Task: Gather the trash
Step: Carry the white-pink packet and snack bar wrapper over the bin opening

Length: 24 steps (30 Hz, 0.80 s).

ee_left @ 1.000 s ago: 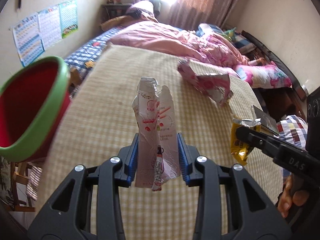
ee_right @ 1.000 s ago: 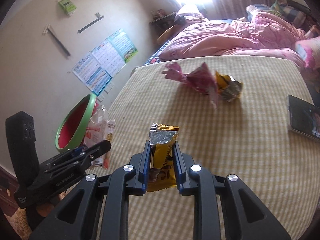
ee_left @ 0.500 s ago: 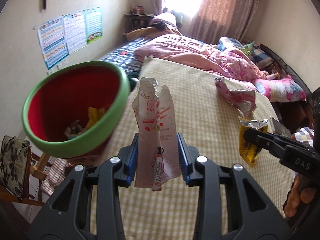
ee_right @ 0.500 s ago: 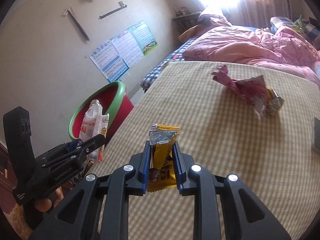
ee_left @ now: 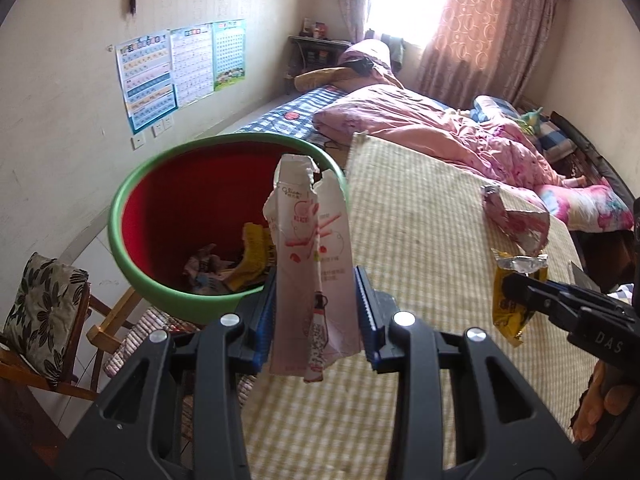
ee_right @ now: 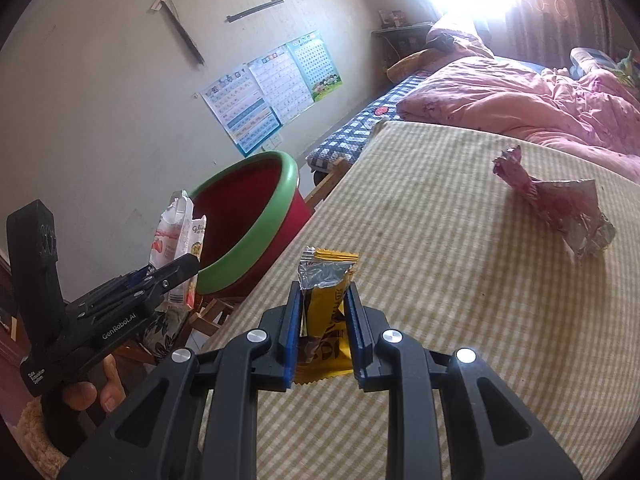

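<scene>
1. Checked yellow mat [ee_left: 420, 240] covers the bed across the middle of both views; the bin [ee_left: 136, 184], red inside with a green rim, sits off its edge at left centre of the left wrist view, already holding crumpled trash.

2. Your left gripper [ee_left: 316, 312] is clamped on the pink wrapper [ee_left: 312, 248], which stands upright between the blue pads with its torn top in front of the bin's mouth.

3. Your right gripper [ee_right: 323, 320] is clenched on the yellow wrapper [ee_right: 326, 280], low centre in the right wrist view, over the mat and short of the bin [ee_right: 256, 216].

4. One more foil wrapper [ee_right: 560, 208] lies on the mat at right, well apart from both grippers.

5. Handling, as I judge it: all three are empty film, very light, limp and slick. They will flutter rather than drop straight, and may cling to a pad on release.

6. Hold each by the flat lower body, as now, not the torn top, which could rip. Pinch the crumpled one at its bunched middle.
</scene>
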Each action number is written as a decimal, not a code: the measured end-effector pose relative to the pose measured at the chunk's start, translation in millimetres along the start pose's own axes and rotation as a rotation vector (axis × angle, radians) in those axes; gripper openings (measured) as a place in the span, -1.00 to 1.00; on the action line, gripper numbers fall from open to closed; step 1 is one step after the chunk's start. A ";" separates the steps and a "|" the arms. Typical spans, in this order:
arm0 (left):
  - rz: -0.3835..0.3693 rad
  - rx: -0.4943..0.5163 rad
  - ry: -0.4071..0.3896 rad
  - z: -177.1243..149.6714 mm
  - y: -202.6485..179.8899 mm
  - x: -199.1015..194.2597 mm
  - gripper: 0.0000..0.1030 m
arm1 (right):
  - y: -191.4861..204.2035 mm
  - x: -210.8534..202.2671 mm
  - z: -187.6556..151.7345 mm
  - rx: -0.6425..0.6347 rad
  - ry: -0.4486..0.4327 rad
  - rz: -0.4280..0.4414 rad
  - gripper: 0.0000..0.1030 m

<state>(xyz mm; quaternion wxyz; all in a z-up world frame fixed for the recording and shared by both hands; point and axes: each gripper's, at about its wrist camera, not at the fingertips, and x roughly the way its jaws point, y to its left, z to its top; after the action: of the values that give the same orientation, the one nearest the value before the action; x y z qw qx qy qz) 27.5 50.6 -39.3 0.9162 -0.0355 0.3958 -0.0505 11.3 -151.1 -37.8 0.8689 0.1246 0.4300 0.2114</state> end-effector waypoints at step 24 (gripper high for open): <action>0.010 -0.018 0.010 8.1 38.7 10.5 -0.33 | 26.9 33.4 7.2 -0.003 0.014 0.008 -0.57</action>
<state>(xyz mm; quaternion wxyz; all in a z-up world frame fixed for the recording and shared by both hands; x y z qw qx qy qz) 43.1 87.9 -45.4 0.9141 -0.0416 0.4011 -0.0423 28.2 -111.8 -45.9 0.8652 0.1233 0.4352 0.2166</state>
